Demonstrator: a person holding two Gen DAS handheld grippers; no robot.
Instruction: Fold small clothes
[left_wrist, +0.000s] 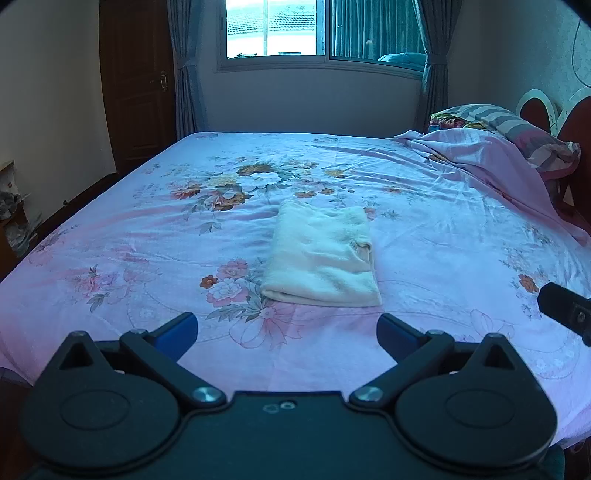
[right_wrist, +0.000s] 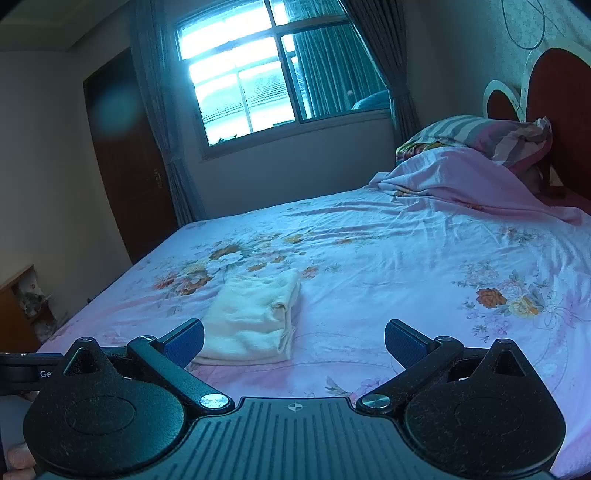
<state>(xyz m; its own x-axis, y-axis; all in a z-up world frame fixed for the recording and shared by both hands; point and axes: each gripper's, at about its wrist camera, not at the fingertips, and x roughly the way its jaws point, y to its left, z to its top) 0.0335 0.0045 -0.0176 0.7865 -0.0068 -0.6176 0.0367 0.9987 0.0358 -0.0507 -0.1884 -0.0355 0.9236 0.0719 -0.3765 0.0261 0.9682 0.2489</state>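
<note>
A small cream garment lies folded into a neat rectangle on the floral bedsheet, near the bed's front middle. My left gripper hovers just in front of it, open, nothing between its blue pads. In the right wrist view the same folded garment sits ahead and to the left. My right gripper is open and empty, with its left finger's pad close to the garment's near corner. A black part of the right gripper pokes into the left wrist view at the right edge.
A rumpled pink cover and striped pillows are heaped at the headboard on the right. Behind the bed are a window with curtains and a dark door. A low wooden shelf stands left of the bed.
</note>
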